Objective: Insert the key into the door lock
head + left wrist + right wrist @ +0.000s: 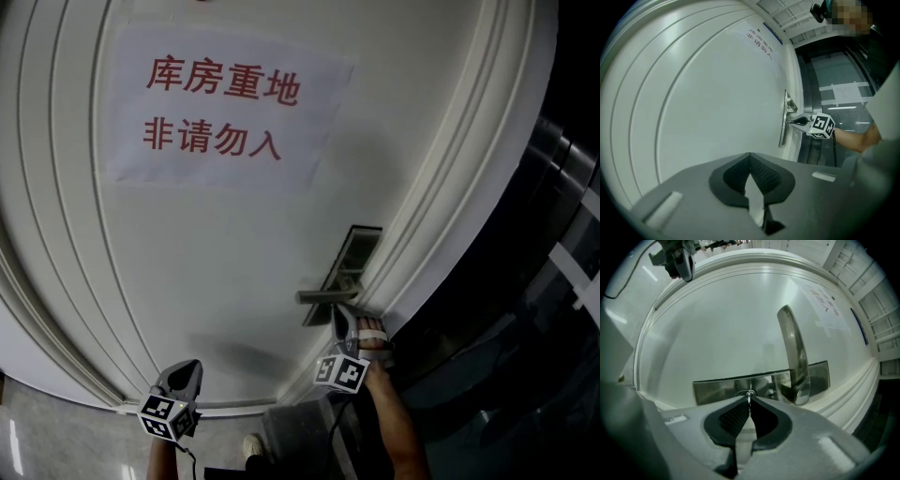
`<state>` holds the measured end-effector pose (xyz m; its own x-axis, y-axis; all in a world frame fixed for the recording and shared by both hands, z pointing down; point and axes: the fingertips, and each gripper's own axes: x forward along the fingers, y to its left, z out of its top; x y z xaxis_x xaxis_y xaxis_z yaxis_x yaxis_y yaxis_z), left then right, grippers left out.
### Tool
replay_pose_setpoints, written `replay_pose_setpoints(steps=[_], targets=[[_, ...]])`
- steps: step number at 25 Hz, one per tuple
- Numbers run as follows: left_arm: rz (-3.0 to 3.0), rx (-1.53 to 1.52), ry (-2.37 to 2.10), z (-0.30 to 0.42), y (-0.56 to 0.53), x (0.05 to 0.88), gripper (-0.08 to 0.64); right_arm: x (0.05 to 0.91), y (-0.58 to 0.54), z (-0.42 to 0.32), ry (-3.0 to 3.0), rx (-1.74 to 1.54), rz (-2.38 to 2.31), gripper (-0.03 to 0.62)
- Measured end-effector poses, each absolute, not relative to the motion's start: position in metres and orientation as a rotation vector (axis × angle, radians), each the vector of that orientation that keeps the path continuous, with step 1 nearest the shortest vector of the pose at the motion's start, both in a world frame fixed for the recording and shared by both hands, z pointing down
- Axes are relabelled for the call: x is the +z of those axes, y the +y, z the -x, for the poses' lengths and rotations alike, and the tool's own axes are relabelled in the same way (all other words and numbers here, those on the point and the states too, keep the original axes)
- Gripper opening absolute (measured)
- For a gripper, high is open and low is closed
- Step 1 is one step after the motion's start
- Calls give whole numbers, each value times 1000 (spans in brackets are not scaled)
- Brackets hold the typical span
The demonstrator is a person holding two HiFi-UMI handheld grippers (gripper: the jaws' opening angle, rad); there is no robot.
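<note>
My right gripper [749,401] is shut on a thin silver key [749,397]. The key's tip is at the keyhole [749,393] in the steel lock plate [717,387] of the white door [726,329], right beside the lever handle [794,357]. From the head view, the right gripper [338,320] sits against the lock plate [359,246] just under the handle [328,296]. My left gripper [191,366] is held apart to the left, near the door's lower part. Its jaws [750,157] are shut with nothing in them.
A paper sign [220,108] with red characters hangs on the door [216,253]. A dark glass wall [553,309] stands right of the door frame [469,159]. The person's forearm [394,422] reaches up behind the right gripper's marker cube [340,372].
</note>
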<state>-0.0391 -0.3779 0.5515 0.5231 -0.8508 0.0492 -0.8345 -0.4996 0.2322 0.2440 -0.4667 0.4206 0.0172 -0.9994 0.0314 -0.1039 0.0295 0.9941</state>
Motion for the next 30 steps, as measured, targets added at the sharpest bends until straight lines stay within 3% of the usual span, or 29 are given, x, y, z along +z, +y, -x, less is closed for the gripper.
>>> replay_pose_setpoints(steps=[9,12,15,23,30], targets=[[-2558,-73,-1431,35,-369,544,3,423,-463,-247,-1304,-1191,-1374,19],[-2567,-71,-1435,35,-367,541,3,425,-465,-251,-1323,-1163,-1374,48],[-2575,-71,-1432,33,-365,539,3,426,-462,-254,-1340,-1142,-1376,119],[-2588,-77,-1420,28,-358,536,3,426,-451,-251,-1363,-1137,-1369,176],[-2592,-78,-1422,28,-349,535,3,423,-438,-249,-1469,-1075,-1426,156]])
